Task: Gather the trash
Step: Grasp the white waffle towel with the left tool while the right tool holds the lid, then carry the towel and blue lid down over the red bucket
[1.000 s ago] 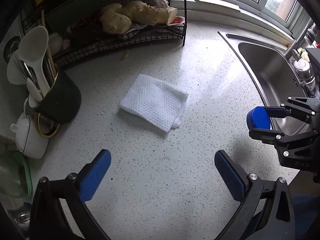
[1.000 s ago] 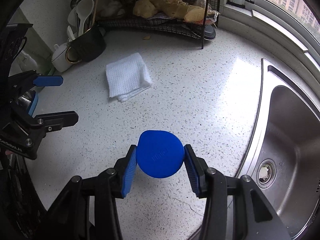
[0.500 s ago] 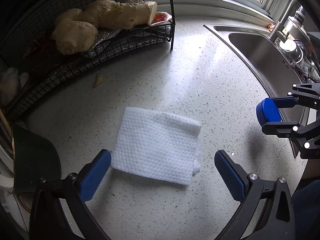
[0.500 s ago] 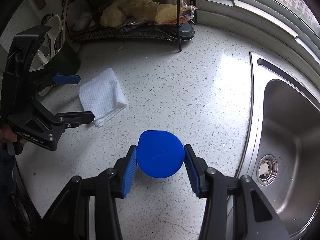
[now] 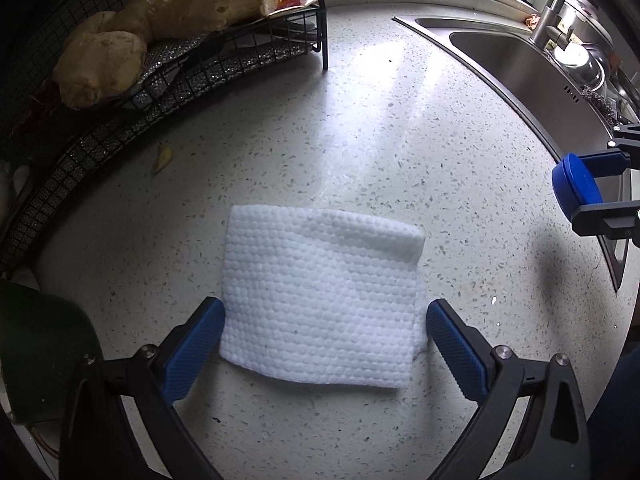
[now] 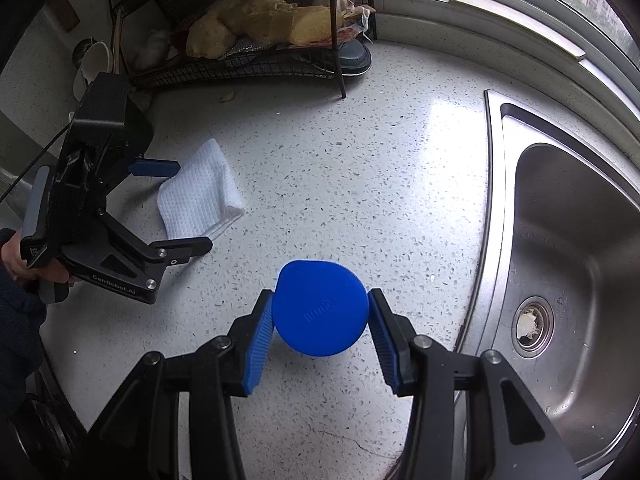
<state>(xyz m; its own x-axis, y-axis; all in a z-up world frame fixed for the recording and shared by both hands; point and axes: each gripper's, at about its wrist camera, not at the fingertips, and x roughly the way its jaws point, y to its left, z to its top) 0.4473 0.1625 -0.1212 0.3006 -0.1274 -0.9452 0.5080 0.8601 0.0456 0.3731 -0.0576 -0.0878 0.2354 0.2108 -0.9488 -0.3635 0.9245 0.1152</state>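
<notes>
- Speckled stone worktop (image 5: 400, 152), smooth and glossy; steel sink (image 6: 580, 248) at 3 o'clock
- Folded white paper towel (image 5: 320, 304) — soft, dimpled, square — lies flat between the spread fingers of the left hand-held gripper (image 5: 322, 338); closing on it looks the next move
- Right hand-held gripper (image 6: 320, 332) is clamped on a round blue plastic lid (image 6: 320, 308)

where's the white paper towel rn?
The folded white paper towel lies flat on the speckled countertop, between the open left hand-held gripper's fingers, in front of the wire rack.
</notes>
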